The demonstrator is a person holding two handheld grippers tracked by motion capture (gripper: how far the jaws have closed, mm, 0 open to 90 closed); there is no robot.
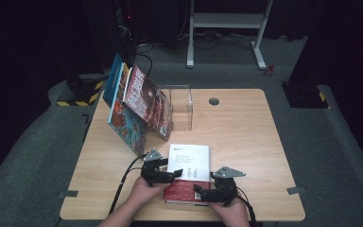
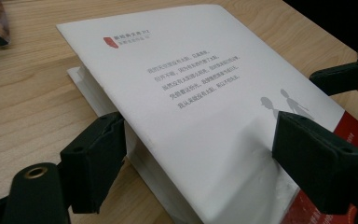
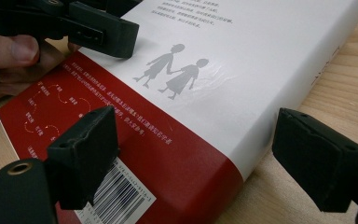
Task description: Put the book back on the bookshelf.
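**Both grippers set at the near end of the white-and-red book**

From the high view, your book (image 1: pixel 187 170) lies flat at the table's (image 1: pixel 246 137) 6 o'clock edge, back cover up. Your left gripper (image 1: pixel 170 175) comes in at its 9 o'clock side, your right gripper (image 1: pixel 201 193) at its 5 o'clock corner, both hands low behind them.

Your left gripper view adds what the high view hides: the cover (image 2: pixel 205 93) is lifted off the page block, one jaw outside the cover's edge, the other resting on top of it. The jaws are spread, gripping nothing.

Your right gripper view shows the barcode (image 3: pixel 116 193) and red band, with jaws wide apart, one over the red band, one beyond the spine edge, unclamped.

Leaning books (image 1: pixel 139 106) and a clear box (image 1: pixel 179 106) stand at 11 o'clock.
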